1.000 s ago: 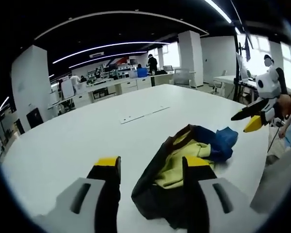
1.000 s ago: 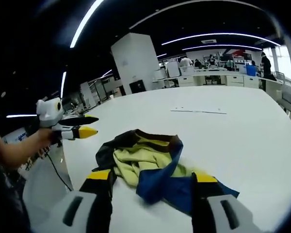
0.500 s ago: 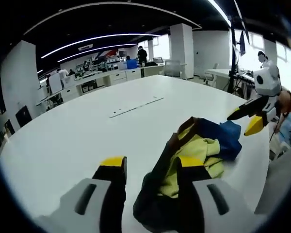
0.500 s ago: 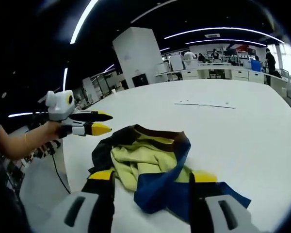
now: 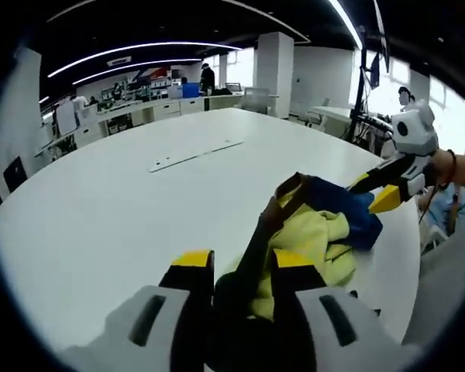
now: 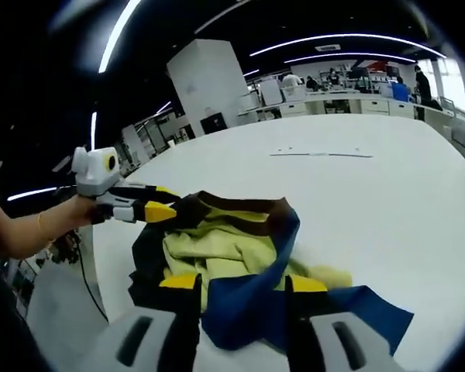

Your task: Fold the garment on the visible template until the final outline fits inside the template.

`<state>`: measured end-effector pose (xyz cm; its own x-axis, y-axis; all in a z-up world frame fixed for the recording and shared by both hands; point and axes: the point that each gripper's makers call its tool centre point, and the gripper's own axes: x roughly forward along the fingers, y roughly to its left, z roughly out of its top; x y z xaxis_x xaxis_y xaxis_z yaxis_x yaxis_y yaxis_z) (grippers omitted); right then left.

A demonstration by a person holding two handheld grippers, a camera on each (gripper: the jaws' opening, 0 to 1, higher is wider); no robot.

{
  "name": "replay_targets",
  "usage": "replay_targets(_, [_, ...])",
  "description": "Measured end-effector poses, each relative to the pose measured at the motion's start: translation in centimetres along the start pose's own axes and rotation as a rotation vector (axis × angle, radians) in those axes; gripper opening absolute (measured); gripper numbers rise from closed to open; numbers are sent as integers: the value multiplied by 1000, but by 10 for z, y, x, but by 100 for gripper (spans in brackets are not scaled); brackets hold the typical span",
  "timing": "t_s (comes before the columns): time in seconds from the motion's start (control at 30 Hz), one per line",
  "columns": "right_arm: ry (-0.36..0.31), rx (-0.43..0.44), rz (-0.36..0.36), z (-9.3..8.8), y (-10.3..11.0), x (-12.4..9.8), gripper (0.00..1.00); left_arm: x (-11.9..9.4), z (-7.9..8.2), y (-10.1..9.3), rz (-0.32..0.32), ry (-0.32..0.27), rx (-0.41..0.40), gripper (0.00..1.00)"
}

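Observation:
A crumpled garment [image 5: 318, 240] of yellow, dark brown and blue cloth lies in a heap on the white table [image 5: 101, 209]. My left gripper [image 5: 242, 260] stands low over its dark near edge, jaws half closed with dark fabric between them. From the right gripper view the left gripper [image 6: 165, 202] touches the garment's black corner, tips still apart. My right gripper [image 6: 242, 283] has the garment's [image 6: 217, 240] blue fold between its narrowed jaws. It shows in the left gripper view as the right gripper [image 5: 373, 191] at the blue end. A thin marked strip [image 5: 190, 155] lies farther out on the table.
The table's [image 6: 387, 201] rounded edge runs close behind the garment, with floor and a cable beyond. A person's hand [image 6: 31, 229] holds the left gripper; another hand [image 5: 457, 167] holds the right. Desks, white pillars and people stand far off.
Both grippers moved in and down onto the garment, and each one's jaws narrowed around the fabric. The heap has been nudged slightly.

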<state>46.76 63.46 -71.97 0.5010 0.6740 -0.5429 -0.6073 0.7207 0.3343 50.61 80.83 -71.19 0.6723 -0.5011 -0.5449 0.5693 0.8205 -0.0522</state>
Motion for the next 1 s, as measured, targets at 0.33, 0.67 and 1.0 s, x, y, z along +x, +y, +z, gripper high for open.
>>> replay_targets(0.33, [4, 91, -17, -5, -4, 4, 32, 4, -17, -1, -40, 58, -7, 11])
replay_targets(0.67, [0, 116, -28, -10, -3, 4, 13, 0, -19, -5, -33, 74, 0, 0])
replay_targets(1.0, [-35, 113, -52, -4, -10, -3, 0, -10, -1, -2, 7, 34, 5, 0])
